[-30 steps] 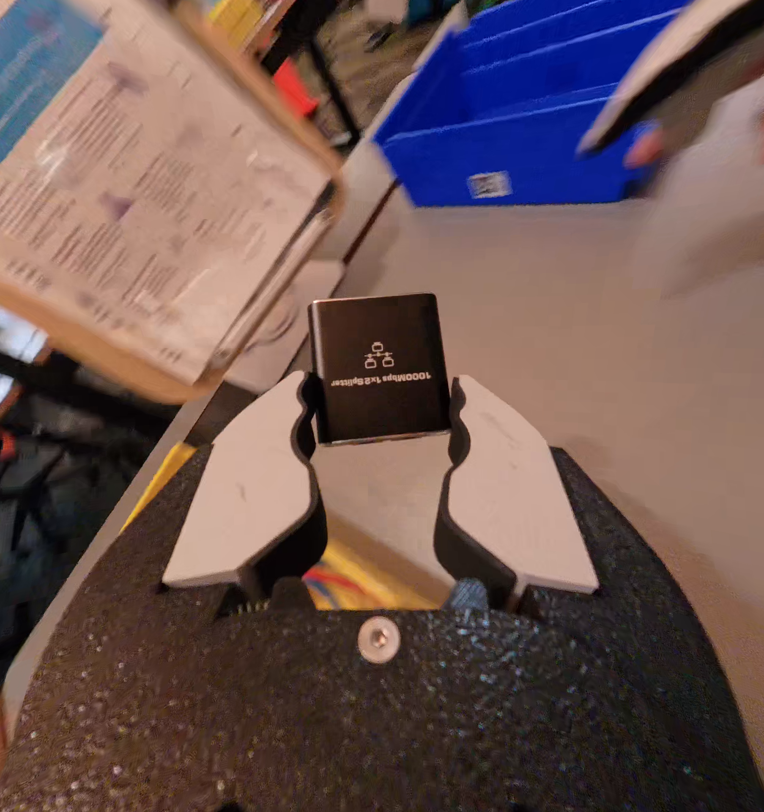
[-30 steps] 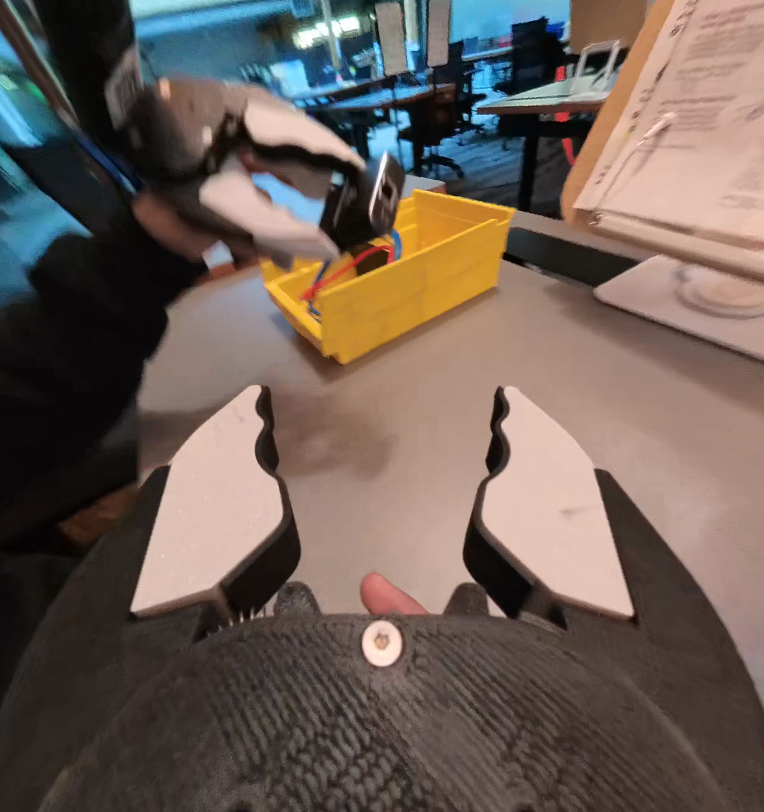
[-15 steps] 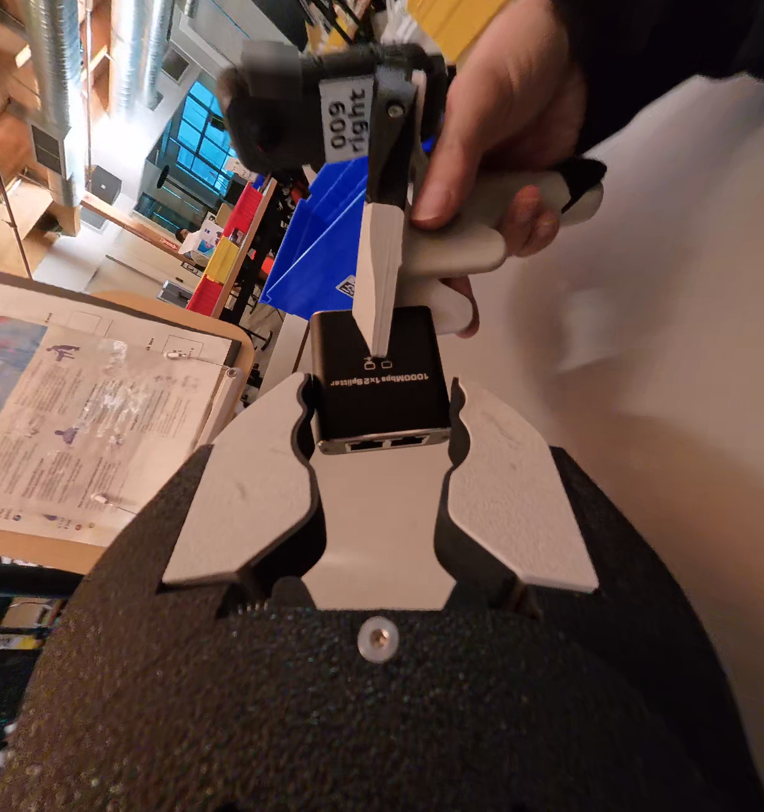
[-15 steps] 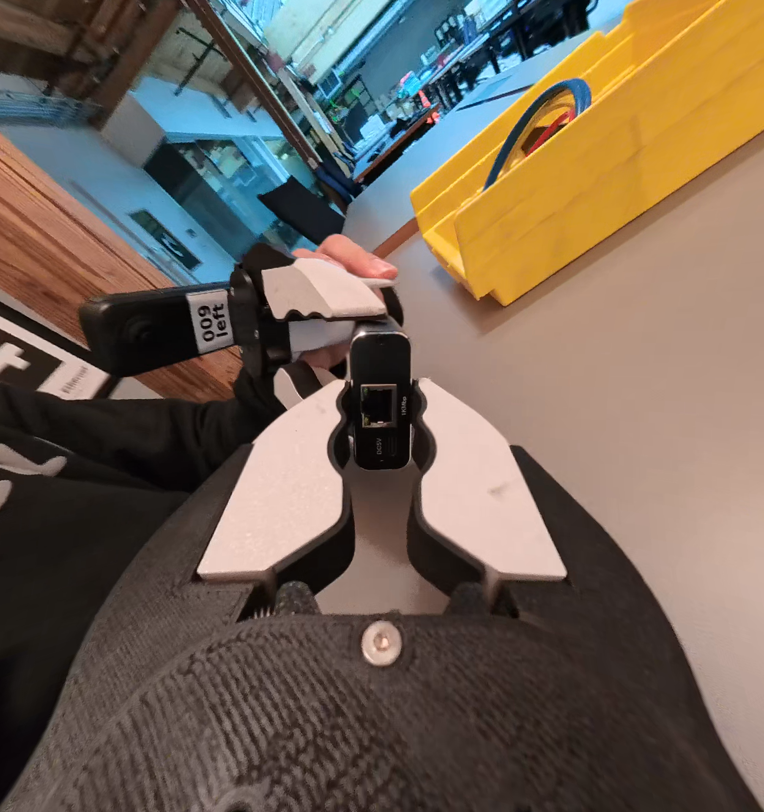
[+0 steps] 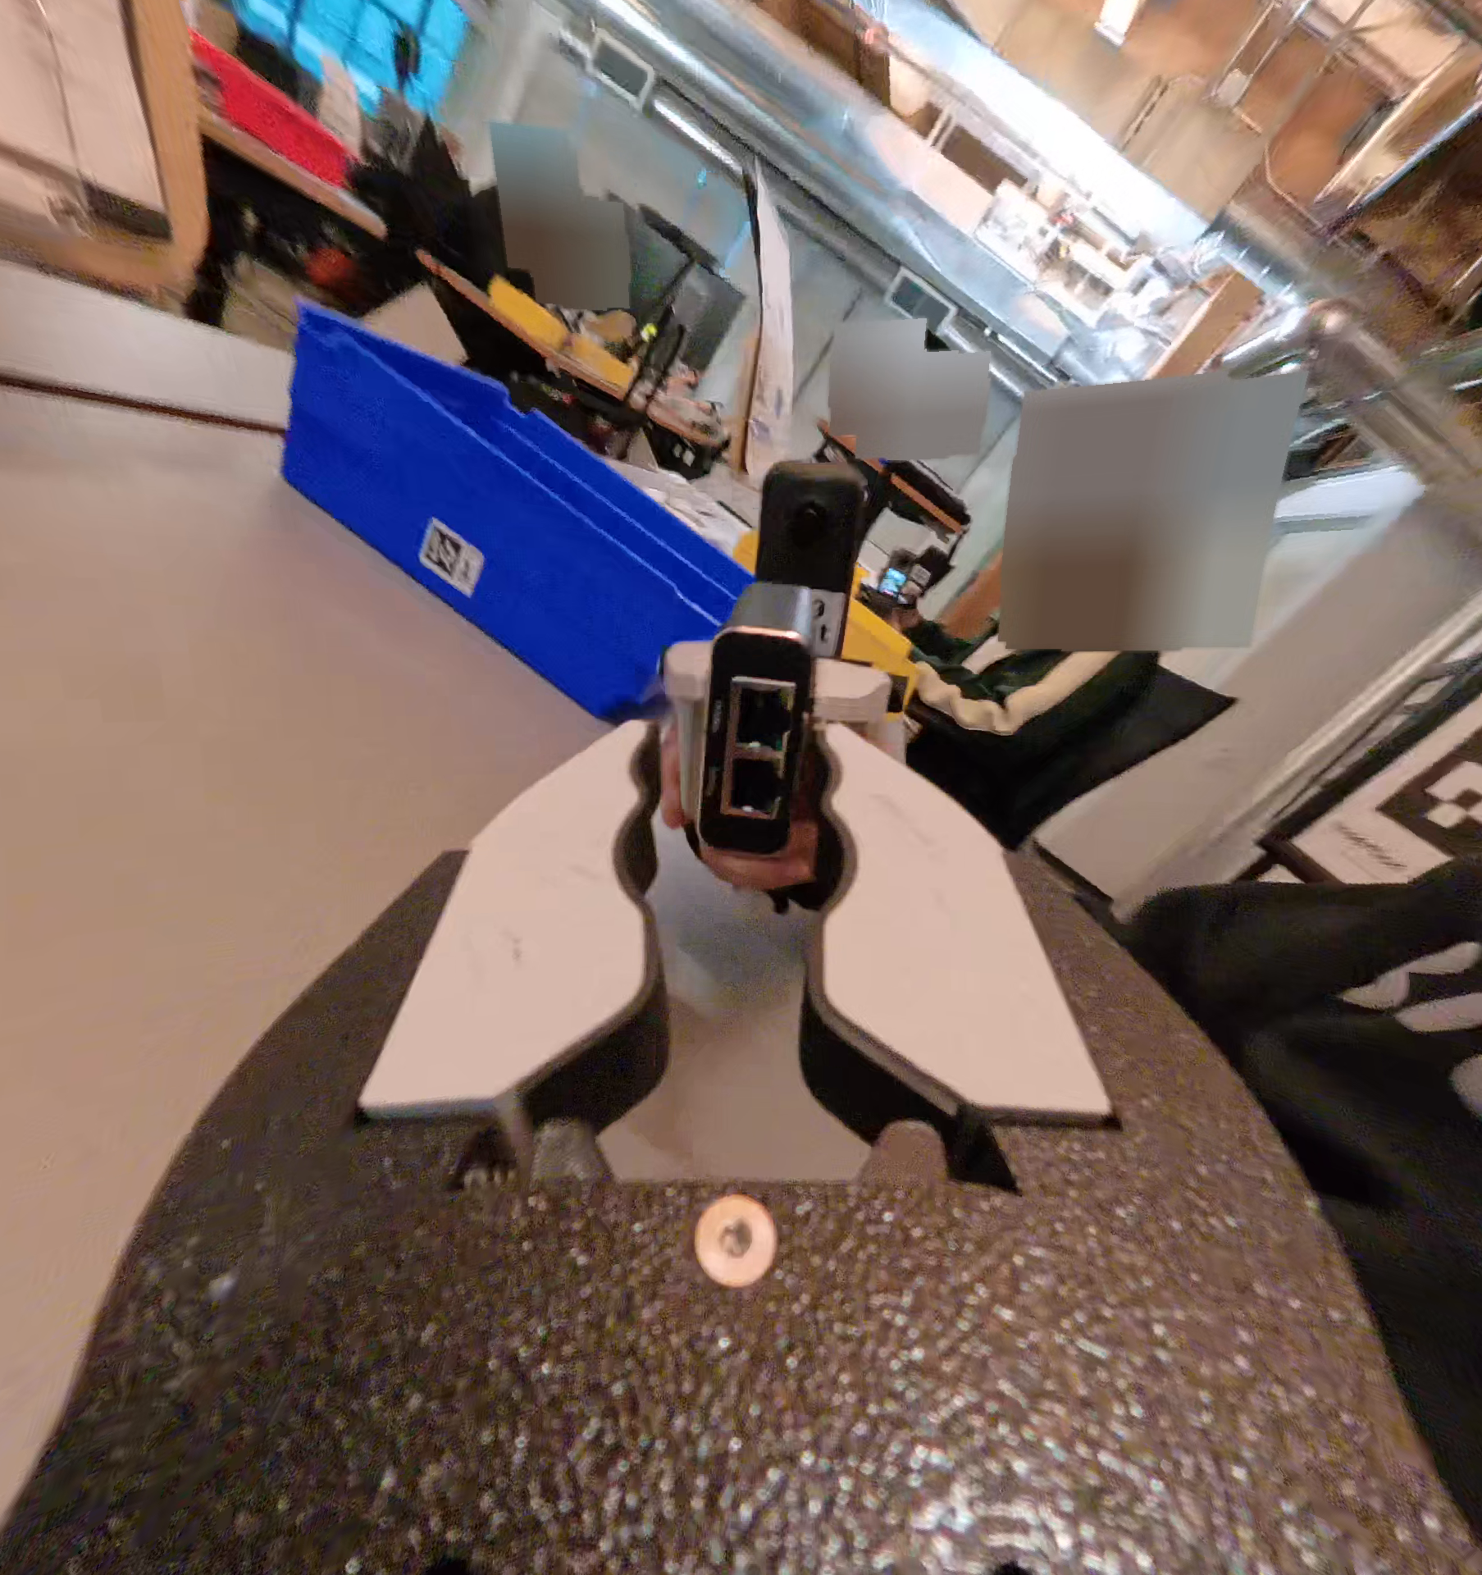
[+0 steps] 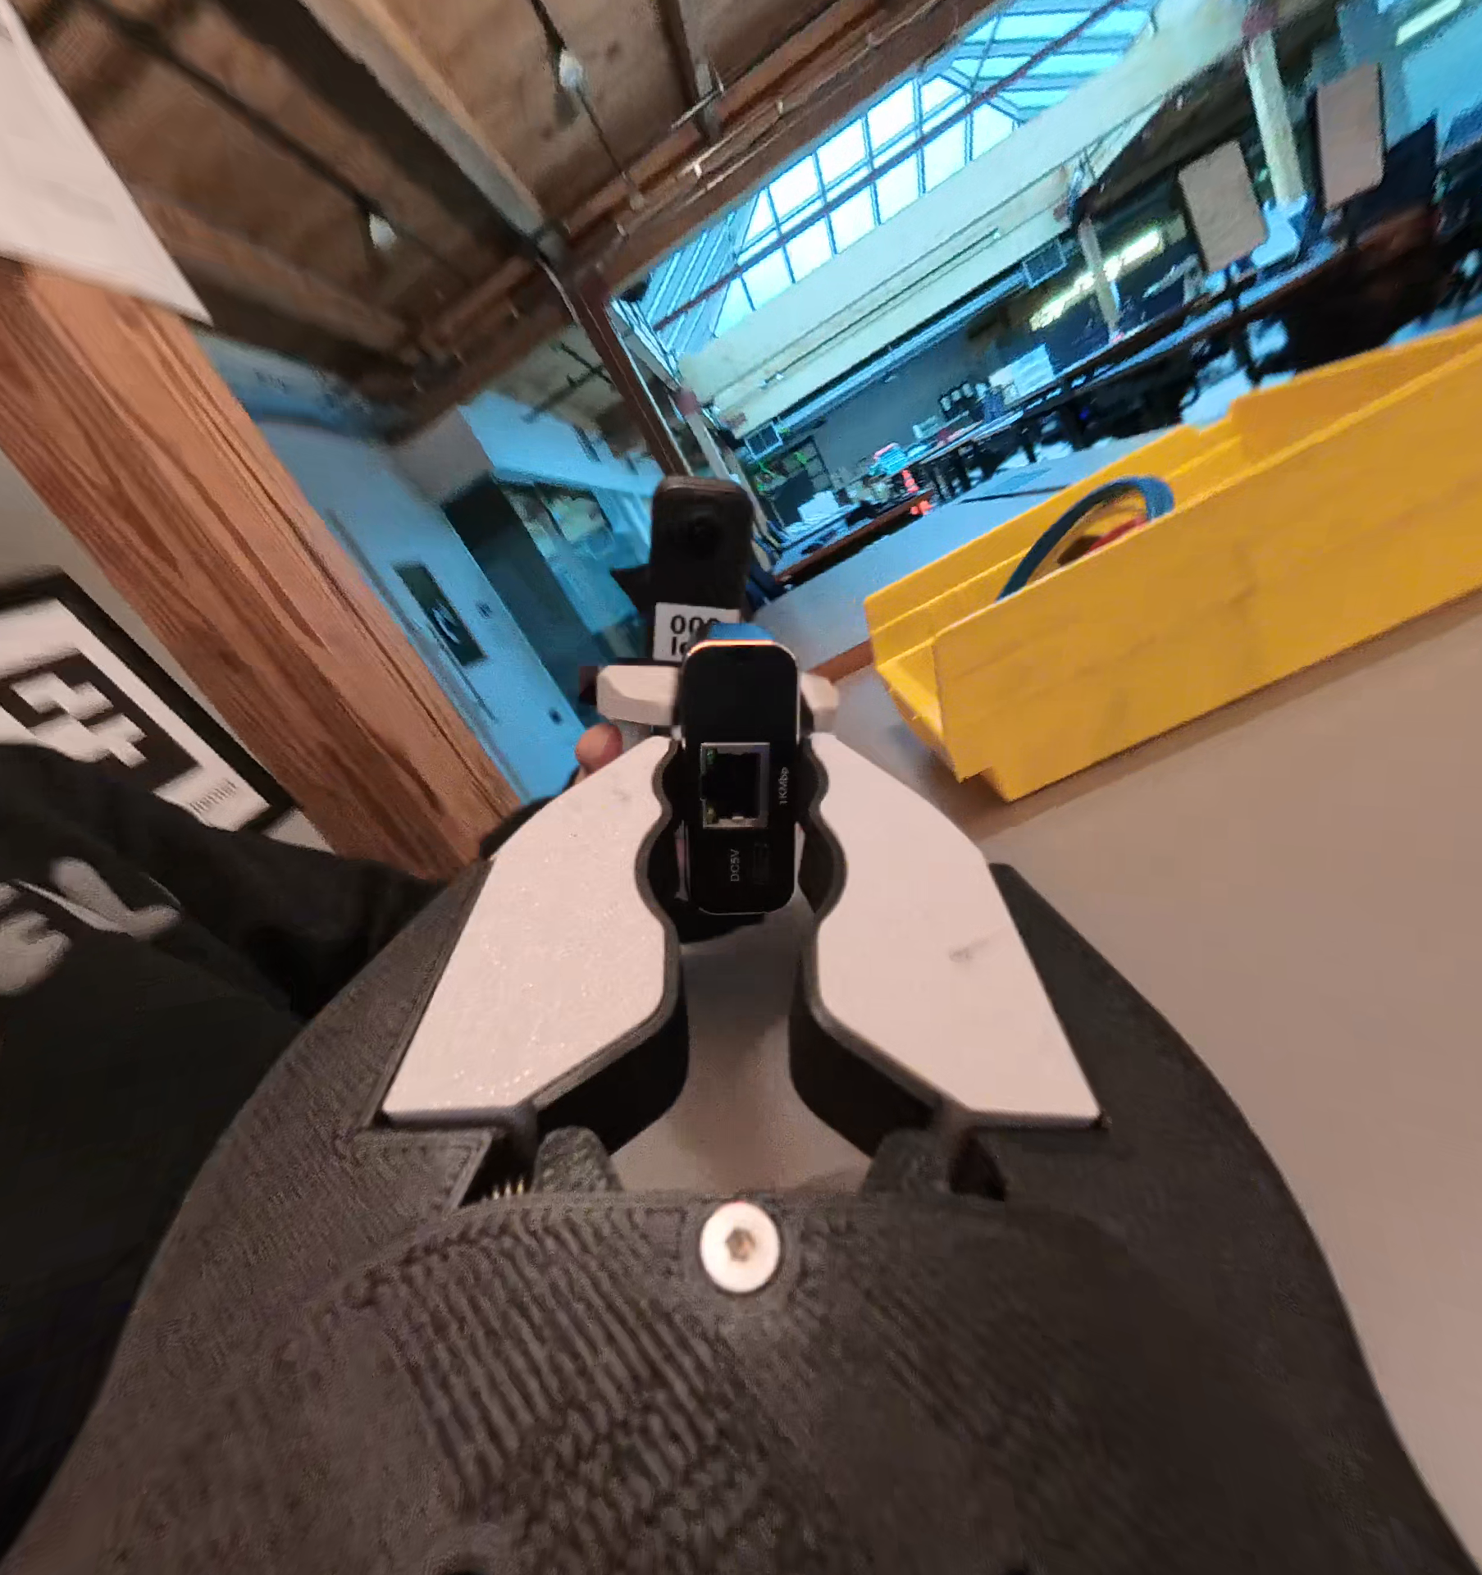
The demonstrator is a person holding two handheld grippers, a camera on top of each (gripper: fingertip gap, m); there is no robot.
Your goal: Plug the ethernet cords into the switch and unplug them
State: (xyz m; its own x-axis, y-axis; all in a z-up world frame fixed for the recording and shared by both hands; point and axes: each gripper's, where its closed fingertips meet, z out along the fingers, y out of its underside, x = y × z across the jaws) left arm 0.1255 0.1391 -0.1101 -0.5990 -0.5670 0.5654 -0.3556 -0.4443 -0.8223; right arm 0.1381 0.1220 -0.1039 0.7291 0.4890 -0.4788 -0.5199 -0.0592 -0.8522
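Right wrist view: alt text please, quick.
The right gripper clamps a small black switch edge-on, its single-port end facing the camera. The left gripper faces it from just beyond. A yellow bin holding cords sits on the grey table, right.

Blue bin point(image 5: 499, 528) and yellow bin point(image 6: 1189, 614) flank bare table point(image 5: 166, 767).

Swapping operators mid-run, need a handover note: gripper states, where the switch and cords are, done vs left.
Right gripper: shut on the switch, clamping its thin sides, held above the table.
Left gripper: open, one finger on each side of the switch's two-port end, with a gap on both sides.
Cords: a blue and a red one lie in the yellow bin; none picked up.
Done: switch in hand; every visible port is empty.
Left: fetch the cords, plug each in, then unplug.
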